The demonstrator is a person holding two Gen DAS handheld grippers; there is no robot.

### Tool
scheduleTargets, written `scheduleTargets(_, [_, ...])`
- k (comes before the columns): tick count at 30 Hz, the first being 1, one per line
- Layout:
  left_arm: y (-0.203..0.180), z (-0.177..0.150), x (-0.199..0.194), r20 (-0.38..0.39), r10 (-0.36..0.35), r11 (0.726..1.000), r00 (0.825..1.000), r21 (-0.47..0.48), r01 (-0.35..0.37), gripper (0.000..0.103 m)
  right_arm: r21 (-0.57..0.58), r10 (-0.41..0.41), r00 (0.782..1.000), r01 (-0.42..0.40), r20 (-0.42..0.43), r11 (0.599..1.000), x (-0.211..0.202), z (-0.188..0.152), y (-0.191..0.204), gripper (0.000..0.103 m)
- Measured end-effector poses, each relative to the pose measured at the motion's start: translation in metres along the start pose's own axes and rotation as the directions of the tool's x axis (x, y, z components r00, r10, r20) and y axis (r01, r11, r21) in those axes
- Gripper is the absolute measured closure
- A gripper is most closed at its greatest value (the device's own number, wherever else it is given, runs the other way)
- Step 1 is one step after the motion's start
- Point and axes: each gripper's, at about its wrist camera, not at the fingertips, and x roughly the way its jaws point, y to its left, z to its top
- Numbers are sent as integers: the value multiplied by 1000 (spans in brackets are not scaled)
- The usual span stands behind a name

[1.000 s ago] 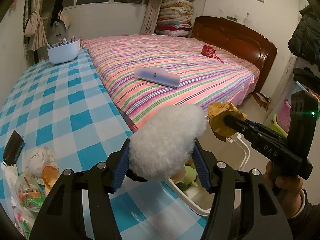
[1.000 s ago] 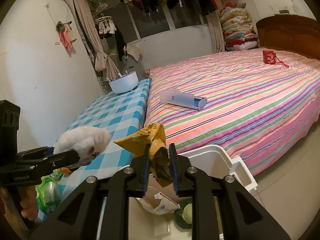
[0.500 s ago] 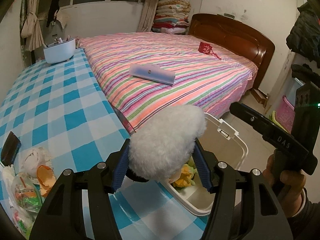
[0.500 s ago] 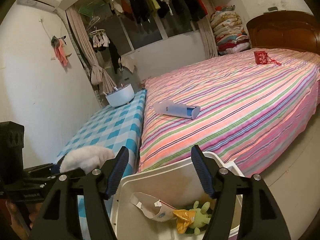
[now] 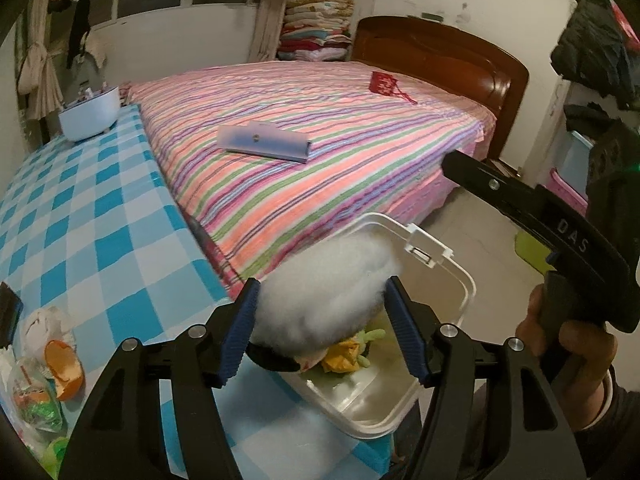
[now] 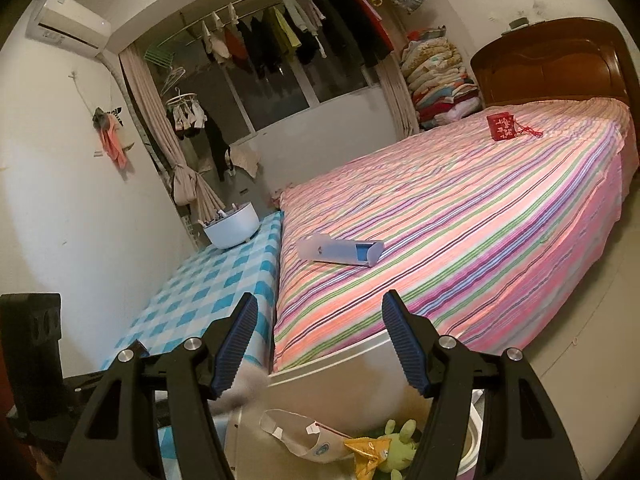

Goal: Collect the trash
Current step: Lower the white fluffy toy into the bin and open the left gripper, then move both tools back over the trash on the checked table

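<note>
Left wrist view: left gripper (image 5: 320,316), jaws just widened, fluffy white ball (image 5: 324,304) between the pads, right pad seemingly parting from it. Directly beneath and just beyond, white bin (image 5: 466,284), already holding yellow wrapper (image 5: 340,360) and green toy (image 5: 370,336). Off to the right, right gripper (image 6: 316,340), wide open and empty, above the same bin. Versus a second ago: wrapper gone from right jaws into bin, ball shifted from tablecloth (image 5: 100,216) to over the bin.
</note>
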Motion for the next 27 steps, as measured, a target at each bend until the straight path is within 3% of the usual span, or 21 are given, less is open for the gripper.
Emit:
scheduleTargets(2, [-6, -1, 2, 0, -2, 1000, 1000, 16, 2, 35, -2, -1, 1000, 1, 6, 1000, -1, 0, 0, 40])
scheduleTargets(7, [-11, -3, -1, 13, 12, 999, 1000, 44, -12, 34, 5, -1, 1000, 1, 16, 1000, -3, 0, -2, 40])
scheduleTargets(27, [27, -10, -28, 53, 62, 997, 997, -38, -60, 34, -32, 73, 996, -75, -41, 997, 15, -4, 24, 40])
